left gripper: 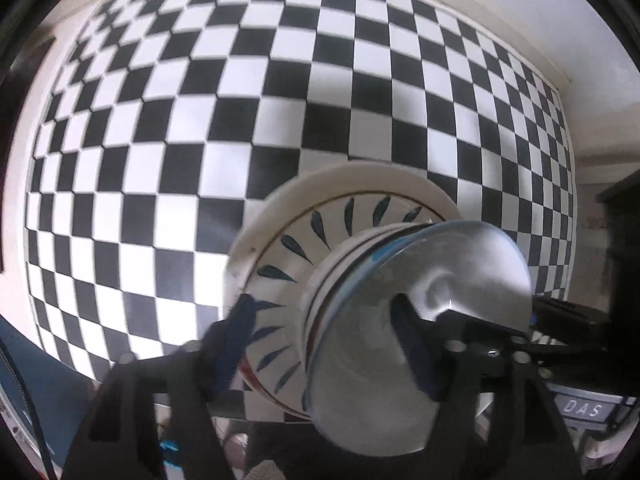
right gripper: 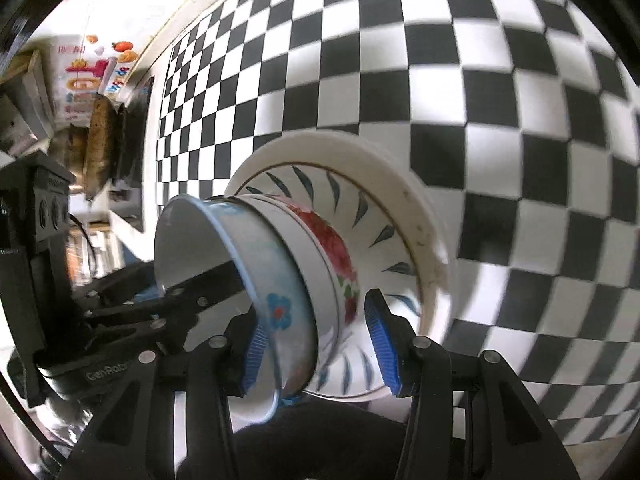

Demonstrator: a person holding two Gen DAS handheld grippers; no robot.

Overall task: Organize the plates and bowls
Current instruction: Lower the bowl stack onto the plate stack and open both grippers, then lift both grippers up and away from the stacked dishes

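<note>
Stacked bowls (right gripper: 304, 248) sit centred on the white plate (right gripper: 400, 160); my left tongs (left gripper: 322, 316) stand spread, one finger inside the top bowl (left gripper: 460, 264); my right tongs (right gripper: 314, 312) straddle the stack, grip unclear, so I would back both straight off the plate, clear of the rims.

A: Where's the free room?

B: The checkered desk (left gripper: 168, 128) is bare across the far and left side in the left wrist view; a gripper could pass anywhere there.

A: Obstacles?

B: The nested bowl stack (right gripper: 304, 264) fills the near centre. The left gripper (left gripper: 320, 348) straddles its rim, one finger inside the top bowl. The right gripper (right gripper: 316, 340) is at the stack's side. Clutter (right gripper: 96, 140) crowds the desk's far edge.
</note>
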